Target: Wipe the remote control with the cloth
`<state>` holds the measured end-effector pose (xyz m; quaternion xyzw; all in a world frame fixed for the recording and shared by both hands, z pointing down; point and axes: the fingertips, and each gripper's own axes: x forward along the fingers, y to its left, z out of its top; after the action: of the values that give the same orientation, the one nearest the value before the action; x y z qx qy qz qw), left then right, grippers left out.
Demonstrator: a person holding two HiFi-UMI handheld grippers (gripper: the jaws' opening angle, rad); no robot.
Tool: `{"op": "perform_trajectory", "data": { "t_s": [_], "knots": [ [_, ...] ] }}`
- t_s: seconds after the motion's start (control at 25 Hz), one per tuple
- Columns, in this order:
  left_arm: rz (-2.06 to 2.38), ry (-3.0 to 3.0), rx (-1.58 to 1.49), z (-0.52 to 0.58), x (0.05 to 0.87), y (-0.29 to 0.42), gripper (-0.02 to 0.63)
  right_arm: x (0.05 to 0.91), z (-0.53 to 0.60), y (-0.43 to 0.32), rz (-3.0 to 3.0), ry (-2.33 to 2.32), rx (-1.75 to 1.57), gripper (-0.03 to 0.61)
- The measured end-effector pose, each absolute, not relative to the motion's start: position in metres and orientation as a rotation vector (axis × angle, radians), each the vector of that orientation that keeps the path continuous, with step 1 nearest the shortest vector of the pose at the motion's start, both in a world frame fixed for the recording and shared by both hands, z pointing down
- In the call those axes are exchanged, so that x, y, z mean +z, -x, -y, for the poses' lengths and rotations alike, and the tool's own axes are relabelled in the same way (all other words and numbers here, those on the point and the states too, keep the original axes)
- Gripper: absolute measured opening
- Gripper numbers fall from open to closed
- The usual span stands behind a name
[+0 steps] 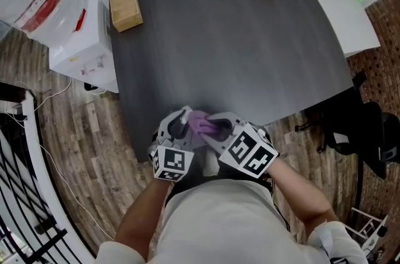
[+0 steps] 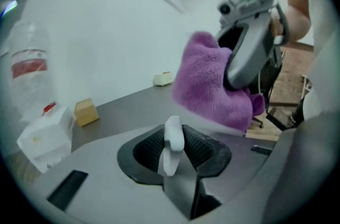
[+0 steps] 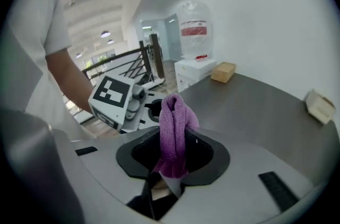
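At the near edge of the dark table (image 1: 237, 50), left gripper (image 1: 180, 123) clamps the white remote control (image 2: 173, 135), right gripper (image 1: 216, 126) pinches the purple cloth (image 1: 201, 124) just beside it; wipe with cloth pressed flat, left grip firm.

In the head view I get only a scrap of cloth (image 1: 201, 124); the remote (image 2: 172, 143) shows me just one narrow white edge, its face hidden. Print on the bag (image 2: 29, 74) is blurred.
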<state>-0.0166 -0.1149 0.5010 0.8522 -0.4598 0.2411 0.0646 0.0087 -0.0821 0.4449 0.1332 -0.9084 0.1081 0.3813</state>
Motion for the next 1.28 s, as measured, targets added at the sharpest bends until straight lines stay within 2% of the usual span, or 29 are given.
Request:
{"op": "perform_trajectory", "data": {
  "t_s": [0.12,0.24,0.4,0.64,0.96,1.04,1.08,1.16,1.28],
  "knots": [
    [1.448,-2.482,0.649,0.095,0.512,0.064,0.103,0.473,0.094,-0.024,2.258,-0.428,0.356,0.109],
    [1.392,-2.419,0.826,0.069,0.549,0.094,0.101,0.517,0.089,-0.027,2.149,-0.418,0.357,0.109],
    [1.300,-2.309,1.011,0.044,0.597,0.118,0.101,0.556,0.083,0.006,2.089,-0.327,0.258,0.109],
    [1.148,-2.258,1.112,0.044,0.615,0.113,0.108,0.591,0.065,0.045,2.019,-0.179,0.157,0.109],
    [0.932,-2.388,1.335,0.064,0.612,0.087,0.202,0.595,0.062,0.056,1.999,-0.126,0.103,0.109],
    [0.897,-2.369,1.388,0.068,0.615,0.086,0.206,0.595,0.060,0.058,2.007,-0.114,0.114,0.109],
    [0.908,-2.351,1.403,0.072,0.615,0.087,0.206,0.595,0.059,0.057,2.013,-0.109,0.130,0.109],
    [0.964,-2.328,1.388,0.077,0.614,0.093,0.109,0.591,0.057,0.052,2.038,-0.105,0.185,0.109],
    [1.031,-2.385,1.177,0.075,0.597,0.093,0.107,0.570,0.066,0.024,2.095,-0.178,0.296,0.109]
  ]
}}
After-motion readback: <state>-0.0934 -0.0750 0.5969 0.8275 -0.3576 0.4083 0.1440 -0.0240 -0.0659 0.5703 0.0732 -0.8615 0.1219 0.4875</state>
